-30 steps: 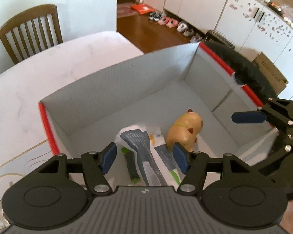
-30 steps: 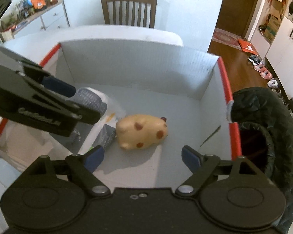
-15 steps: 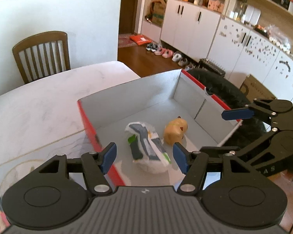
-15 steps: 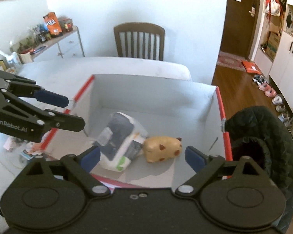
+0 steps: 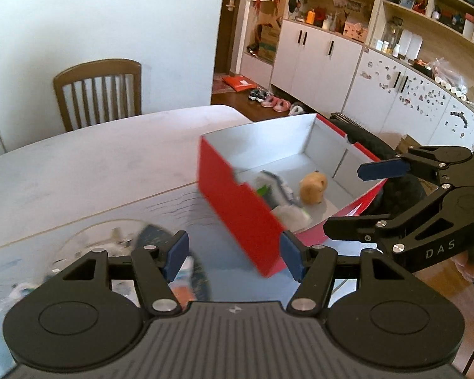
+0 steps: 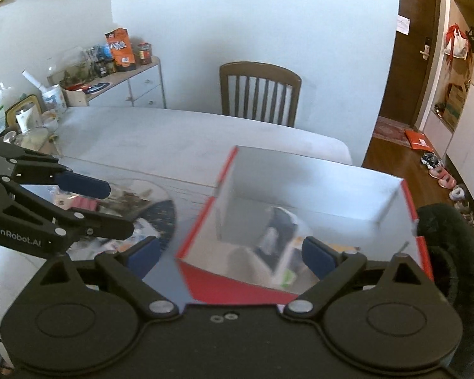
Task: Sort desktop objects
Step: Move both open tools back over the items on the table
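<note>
A red cardboard box point(image 5: 237, 202) with a grey inside stands on the table; it also shows in the right wrist view point(image 6: 237, 287). In it lie a white and grey packet point(image 5: 276, 186) and a tan toy pig point(image 5: 312, 186). The packet also shows blurred in the right wrist view point(image 6: 281, 240). My left gripper point(image 5: 233, 254) is open and empty, above and in front of the box's near left corner. My right gripper point(image 6: 229, 255) is open and empty, above the box's front edge. Each gripper shows in the other's view point(image 5: 357, 202) point(image 6: 107, 208).
A round glass dish point(image 5: 110, 246) with several small items sits left of the box on a dark mat point(image 6: 164, 218). A wooden chair point(image 6: 259, 91) stands behind the white table point(image 5: 79, 167). A black jacket point(image 6: 452, 252) hangs right of the box. A sideboard point(image 6: 126, 85) carries clutter.
Both grippers have pulled back and up out of the box. The box now looks smaller and farther away, and the glass dish has come into view.
</note>
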A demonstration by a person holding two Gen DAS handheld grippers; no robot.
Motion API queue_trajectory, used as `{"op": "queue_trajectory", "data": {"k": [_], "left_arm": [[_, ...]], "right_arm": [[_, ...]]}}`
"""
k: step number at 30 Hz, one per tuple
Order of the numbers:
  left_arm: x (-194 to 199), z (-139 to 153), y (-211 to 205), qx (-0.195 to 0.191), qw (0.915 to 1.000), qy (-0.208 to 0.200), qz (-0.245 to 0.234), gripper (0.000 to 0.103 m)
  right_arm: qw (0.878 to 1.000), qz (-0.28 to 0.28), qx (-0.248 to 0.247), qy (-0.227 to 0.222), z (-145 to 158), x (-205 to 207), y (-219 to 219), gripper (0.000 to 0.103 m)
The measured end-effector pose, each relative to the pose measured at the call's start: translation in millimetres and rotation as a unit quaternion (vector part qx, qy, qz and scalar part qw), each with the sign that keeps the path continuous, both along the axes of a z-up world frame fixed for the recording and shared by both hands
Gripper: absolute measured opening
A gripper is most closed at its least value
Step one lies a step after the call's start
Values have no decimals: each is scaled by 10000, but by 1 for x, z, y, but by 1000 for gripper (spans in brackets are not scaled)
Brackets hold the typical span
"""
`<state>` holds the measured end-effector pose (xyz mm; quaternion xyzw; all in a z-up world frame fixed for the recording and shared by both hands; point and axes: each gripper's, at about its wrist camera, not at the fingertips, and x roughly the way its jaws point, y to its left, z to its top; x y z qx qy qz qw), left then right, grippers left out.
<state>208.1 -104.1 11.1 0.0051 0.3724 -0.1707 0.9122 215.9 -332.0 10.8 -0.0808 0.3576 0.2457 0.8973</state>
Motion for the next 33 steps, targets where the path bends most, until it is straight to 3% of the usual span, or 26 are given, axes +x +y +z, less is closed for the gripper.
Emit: {"op": "queue_trajectory", "data": {"k": [6, 8, 18, 23, 33], "left_arm": [[-20, -2, 57, -19, 9999, -61, 125, 63], [-25, -4, 76, 38, 9998, -80, 180, 70], [-39, -29, 159, 88, 9991, -53, 417, 85], [-35, -43, 181, 175, 9990, -78, 409, 101], [-7, -80, 201, 349, 9983, 132, 456, 101]], "right_arm": [[10000, -78, 28, 45, -2, -16, 43, 100], [10000, -84, 16, 45, -4, -22, 58, 100], [9995, -291, -69, 111, -23, -36, 121, 101], [9981, -533, -207, 216, -41, -32, 140, 101], [9963, -698, -281, 417, -76, -19, 165, 101]]}}
